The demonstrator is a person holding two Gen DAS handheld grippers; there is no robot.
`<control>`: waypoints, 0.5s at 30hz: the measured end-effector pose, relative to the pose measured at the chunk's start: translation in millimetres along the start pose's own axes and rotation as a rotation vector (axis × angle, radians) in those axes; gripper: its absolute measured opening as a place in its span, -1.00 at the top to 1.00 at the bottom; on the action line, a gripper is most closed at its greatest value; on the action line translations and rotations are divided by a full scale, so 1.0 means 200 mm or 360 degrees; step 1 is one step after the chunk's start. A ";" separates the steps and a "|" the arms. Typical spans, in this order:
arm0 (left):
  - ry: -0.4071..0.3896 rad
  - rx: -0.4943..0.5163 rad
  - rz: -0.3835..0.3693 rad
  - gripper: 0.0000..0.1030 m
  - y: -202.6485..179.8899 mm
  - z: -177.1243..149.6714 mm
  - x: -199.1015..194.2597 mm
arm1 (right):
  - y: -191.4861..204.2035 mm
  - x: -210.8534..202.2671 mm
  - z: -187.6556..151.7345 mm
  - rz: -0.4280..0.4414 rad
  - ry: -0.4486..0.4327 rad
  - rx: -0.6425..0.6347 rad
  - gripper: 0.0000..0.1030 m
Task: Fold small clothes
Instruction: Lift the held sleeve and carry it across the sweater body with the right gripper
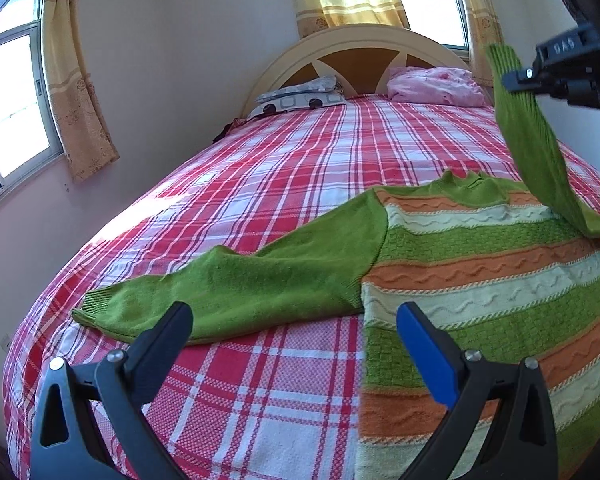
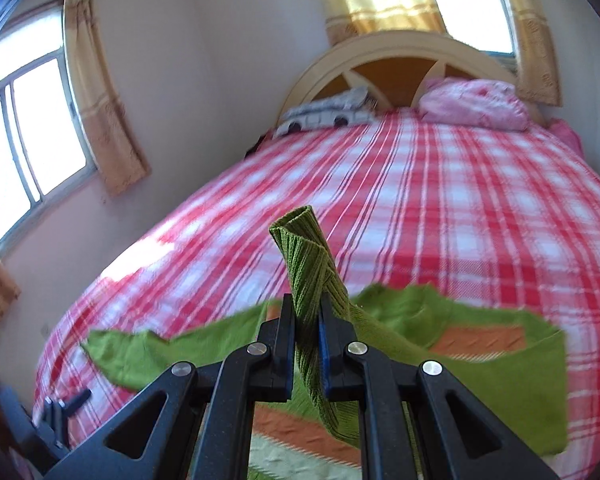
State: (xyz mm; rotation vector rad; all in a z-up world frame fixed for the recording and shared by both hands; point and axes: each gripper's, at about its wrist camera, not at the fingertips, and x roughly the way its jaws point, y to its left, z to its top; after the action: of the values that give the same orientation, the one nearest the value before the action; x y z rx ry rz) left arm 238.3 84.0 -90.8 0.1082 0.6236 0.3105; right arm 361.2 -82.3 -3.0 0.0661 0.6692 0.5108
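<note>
A small knitted sweater [image 1: 480,264] with green, orange and cream stripes lies flat on the bed. Its left green sleeve [image 1: 236,284] stretches out to the left on the plaid cover. My left gripper [image 1: 296,320] hovers open just above that sleeve's lower edge, nothing between its fingers. My right gripper [image 2: 306,320] is shut on the ribbed cuff of the right green sleeve [image 2: 312,264], which it holds up off the sweater [image 2: 500,364]. In the left wrist view that right gripper [image 1: 512,78] holds the raised right sleeve [image 1: 536,140] at the upper right.
The bed carries a red and white plaid cover [image 1: 284,184]. A grey patterned pillow [image 1: 300,98] and a pink pillow [image 1: 436,86] lie by the cream headboard [image 1: 352,46]. Windows with yellow curtains [image 1: 76,92] line the walls. The left gripper [image 2: 66,404] shows at lower left of the right wrist view.
</note>
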 end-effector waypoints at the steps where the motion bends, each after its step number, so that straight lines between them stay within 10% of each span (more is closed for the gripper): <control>1: 0.0004 -0.0005 0.0011 -1.00 0.02 0.00 0.01 | 0.04 0.06 -0.05 0.0002 0.0035 -0.0026 0.82; 15: 0.0077 -0.0075 0.0129 -1.00 0.17 -0.07 0.07 | 0.21 0.39 -0.48 0.0041 0.0324 -0.0182 0.82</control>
State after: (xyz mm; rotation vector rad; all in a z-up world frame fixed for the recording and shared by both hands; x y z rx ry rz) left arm 231.5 120.1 -103.2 0.0811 0.6603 0.4066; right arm 337.2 -19.0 -115.4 -0.0858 0.8377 0.5848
